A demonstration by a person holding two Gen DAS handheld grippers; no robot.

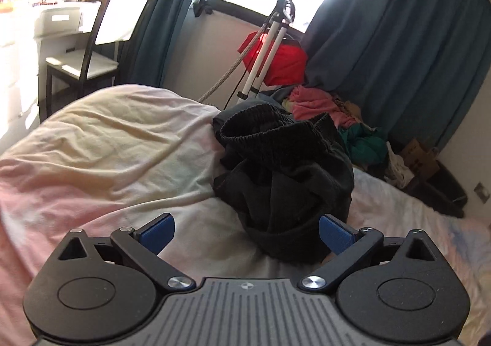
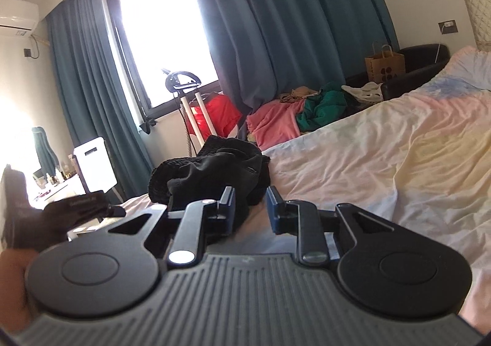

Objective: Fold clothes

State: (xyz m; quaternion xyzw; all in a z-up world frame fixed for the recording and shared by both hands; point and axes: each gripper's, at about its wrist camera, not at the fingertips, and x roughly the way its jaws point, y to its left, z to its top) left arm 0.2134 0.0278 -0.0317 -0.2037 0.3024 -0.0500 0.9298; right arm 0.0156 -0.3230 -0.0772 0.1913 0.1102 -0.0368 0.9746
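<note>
1. Left wrist view: the left gripper (image 1: 247, 234) hangs low over the bed (image 1: 101, 155), its blue pads (image 1: 156, 234) spread wide apart with nothing between them. A bunched black garment (image 1: 282, 174) sits in a heap on the pale, pink-and-cream sheet, just ahead of the right-hand pad; its lower edge reaches to that pad, though whether cloth and pad touch cannot be told. The ribbed waistband stands up at the top of the heap.

2. Same view, further back: a pile of clothes (image 1: 334, 113) (pink, green and tan pieces) lies at the far edge of the bed below the teal curtains (image 1: 399, 48). A white stand (image 1: 270, 39) leans in front of the window, with a red item (image 1: 285, 63) behind it. A chair (image 1: 92, 48) with a white back stands at the left beside a dresser.

3. Right wrist view: the right gripper (image 2: 250, 211) has its fingers a small gap apart, holding nothing. The black garment (image 2: 211, 171) lies on the bed (image 2: 383, 162) just beyond the left-hand finger, partly hidden behind it.

4. Same view, background: the clothes pile (image 2: 294, 113) lies past the bed's edge, a paper bag (image 2: 385, 65) stands near the dark bed frame, and a gloved hand (image 2: 61, 217) shows blurred at the left
</note>
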